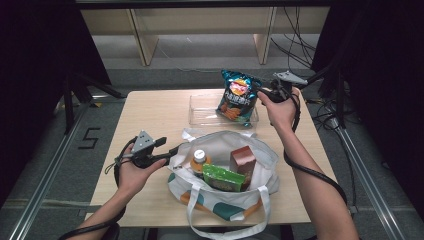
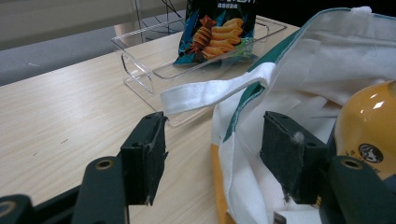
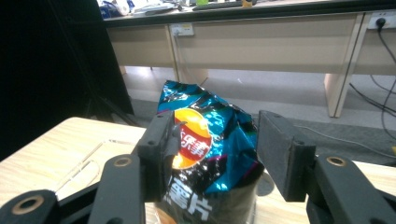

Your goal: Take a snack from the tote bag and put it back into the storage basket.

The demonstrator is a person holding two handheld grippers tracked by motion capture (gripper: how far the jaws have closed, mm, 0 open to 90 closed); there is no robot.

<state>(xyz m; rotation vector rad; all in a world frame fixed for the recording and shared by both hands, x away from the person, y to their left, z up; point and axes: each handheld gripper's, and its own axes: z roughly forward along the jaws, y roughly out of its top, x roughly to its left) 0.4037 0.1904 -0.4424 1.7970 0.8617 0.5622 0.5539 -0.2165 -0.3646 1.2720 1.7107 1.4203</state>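
Risk, as I judge it, is my right gripper point(image 1: 261, 92), jaws spread around the shiny blue chip bag point(image 1: 238, 97) standing in the clear plastic tray point(image 1: 200, 116), toppling it, while my left gripper's point(image 1: 172, 148) open jaws straddle the white tote bag's point(image 1: 226, 142) rim.

One table point(image 1: 150, 115). One clear tray point(image 1: 200, 116). One chip bag point(image 1: 238, 96). One tote bag point(image 1: 225, 195), two white handles. Inside tote: one orange bottle point(image 1: 199, 161), one brown carton point(image 1: 243, 161), one green packet point(image 1: 223, 178), possibly more beneath, hidden. Two tongs: left tongs point(image 1: 172, 148), right tongs point(image 1: 261, 91).
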